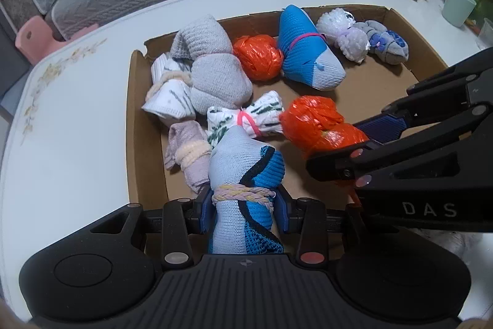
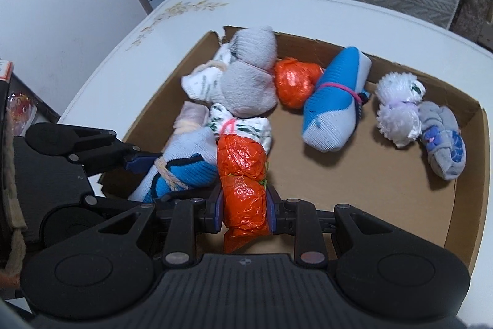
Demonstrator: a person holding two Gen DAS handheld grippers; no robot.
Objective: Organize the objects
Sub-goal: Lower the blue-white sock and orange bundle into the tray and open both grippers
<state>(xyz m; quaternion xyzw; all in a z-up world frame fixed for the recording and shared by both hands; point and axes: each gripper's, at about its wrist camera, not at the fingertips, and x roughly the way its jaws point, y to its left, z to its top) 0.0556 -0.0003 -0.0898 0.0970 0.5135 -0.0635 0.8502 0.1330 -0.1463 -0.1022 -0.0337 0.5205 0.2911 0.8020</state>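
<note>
While both grippers are hanging over the near end of the cardboard box [image 1: 144, 125], each is carrying a bundle. The left gripper [image 1: 243, 207] is pinching a pale blue-and-white sock bundle [image 1: 243, 171] right at its braided tie, jaws narrow around the waist. The right gripper [image 2: 243, 210] is squeezing an orange plastic-wrapped bundle [image 2: 242, 174] at its lower lobe, jaws drawn in tight against the crinkled film.

Judging from how things are sitting, a few troubles are looming. The orange wrap is looking slick and crushable, so it could be sliding out of the pads if the grip loosens early, and its upper lobe is already pressing against the white green-striped bundle [image 2: 243, 125], which a further push could be shoving out of place. The two tools are working very close together, the left one's fingers lying just beside the right one's load, so a sideways drift could be knocking them into each other. The sock bundle is held by its tie alone, and I judge it could be swinging or twisting on release and landing on the lilac bundle [image 1: 188, 150] beside it.

Relative to the tools, the sock bundle is running straight out between the left pads, its far end pointing into the box toward the striped bundle. The orange bundle is standing up between the right pads, just right of the sock bundle. Farther off, a grey bundle [image 1: 212, 63], another orange ball [image 1: 257, 56] and a blue sock [image 1: 305, 48] are lying toward the far wall, with bare cardboard floor to the right.
</note>
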